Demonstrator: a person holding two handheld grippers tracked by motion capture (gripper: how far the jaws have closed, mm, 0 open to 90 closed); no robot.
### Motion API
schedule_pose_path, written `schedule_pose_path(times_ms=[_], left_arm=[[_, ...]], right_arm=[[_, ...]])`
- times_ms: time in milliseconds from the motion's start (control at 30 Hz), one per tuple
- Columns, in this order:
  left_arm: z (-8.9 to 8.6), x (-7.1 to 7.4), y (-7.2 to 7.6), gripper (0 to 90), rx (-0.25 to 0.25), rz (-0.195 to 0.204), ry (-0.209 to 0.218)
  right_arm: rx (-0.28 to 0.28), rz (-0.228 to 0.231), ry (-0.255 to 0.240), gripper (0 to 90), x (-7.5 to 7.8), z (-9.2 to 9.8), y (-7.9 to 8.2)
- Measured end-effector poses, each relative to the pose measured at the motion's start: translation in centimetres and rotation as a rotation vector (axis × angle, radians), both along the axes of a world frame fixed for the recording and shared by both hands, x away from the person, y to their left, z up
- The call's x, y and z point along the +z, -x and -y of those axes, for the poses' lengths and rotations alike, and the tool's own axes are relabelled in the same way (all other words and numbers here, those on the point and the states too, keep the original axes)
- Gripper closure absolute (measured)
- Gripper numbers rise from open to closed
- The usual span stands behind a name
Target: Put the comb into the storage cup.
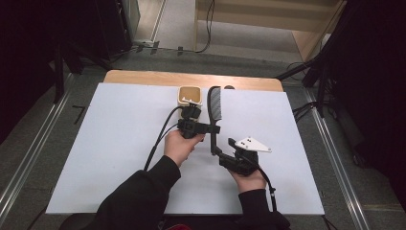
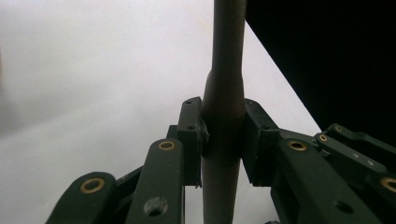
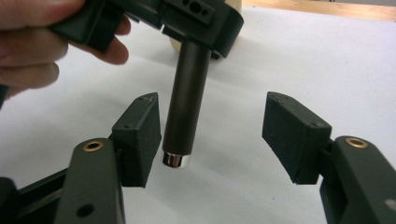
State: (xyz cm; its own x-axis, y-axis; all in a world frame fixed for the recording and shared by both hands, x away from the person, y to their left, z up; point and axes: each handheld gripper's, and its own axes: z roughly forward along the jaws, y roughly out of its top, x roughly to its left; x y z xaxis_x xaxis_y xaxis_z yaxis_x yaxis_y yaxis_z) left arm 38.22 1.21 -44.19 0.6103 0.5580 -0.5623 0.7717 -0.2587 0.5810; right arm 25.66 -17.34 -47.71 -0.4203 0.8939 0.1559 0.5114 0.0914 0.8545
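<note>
A black comb [image 1: 214,106] with a long round handle hangs just above the white table, teeth end toward the far side. My left gripper [image 1: 211,128] reaches in from the left and is shut on the handle [image 2: 224,112], a pad pressed on each side. My right gripper [image 1: 219,150] stands open around the handle's lower end. In the right gripper view the dark handle [image 3: 187,102] with its silver cap [image 3: 176,160] sits close beside the left pad [image 3: 140,135], and the right pad [image 3: 294,133] is well clear of it. The left gripper [image 3: 198,18] clamps the handle higher up.
A beige square cup [image 1: 189,96] stands just beyond the left gripper, beside the comb's teeth. The white sheet [image 1: 119,143] covers a wooden table [image 1: 143,76]. Dark curtains and cables border the floor around it.
</note>
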Motion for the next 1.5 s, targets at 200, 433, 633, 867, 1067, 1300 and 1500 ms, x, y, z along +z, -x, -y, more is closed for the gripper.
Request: schedule_pose_path(times_ms=[200, 433, 633, 867, 1067, 1300, 1500], left_arm=[[-0.4, 0.2, 0.0, 72.5, 0.002, 0.002, 0.001], [-1.0, 0.4, -0.1, 72.5, 0.007, 0.011, -0.003], [-1.3, 0.5, -0.2, 72.5, 0.002, 0.017, -0.004], [-1.7, 0.6, -0.3, 72.5, -0.009, 0.024, -0.014], [-2.1, 0.9, -0.5, 72.4, -0.009, 0.026, -0.01], [-2.6, 1.1, -0.6, 72.4, -0.004, 0.029, 0.002], [-2.8, 1.3, -0.7, 72.4, -0.008, 0.028, 0.008]], right_arm=[[0.035, -0.008, 0.018, 28.0, -0.1, 0.0, -0.2], [0.053, -0.027, -0.005, 23.1, -0.3, 0.6, -0.5], [0.062, -0.022, 0.062, 20.9, -0.5, 0.5, -0.5], [0.073, -0.017, 0.058, 18.7, -0.4, 1.2, -0.5], [0.083, -0.019, 0.048, 18.7, -0.4, 1.9, -0.6], [0.12, -0.02, 0.083, 18.7, -0.4, 2.5, -0.5], [0.142, -0.017, 0.11, 18.8, -0.4, 3.0, -0.2]])
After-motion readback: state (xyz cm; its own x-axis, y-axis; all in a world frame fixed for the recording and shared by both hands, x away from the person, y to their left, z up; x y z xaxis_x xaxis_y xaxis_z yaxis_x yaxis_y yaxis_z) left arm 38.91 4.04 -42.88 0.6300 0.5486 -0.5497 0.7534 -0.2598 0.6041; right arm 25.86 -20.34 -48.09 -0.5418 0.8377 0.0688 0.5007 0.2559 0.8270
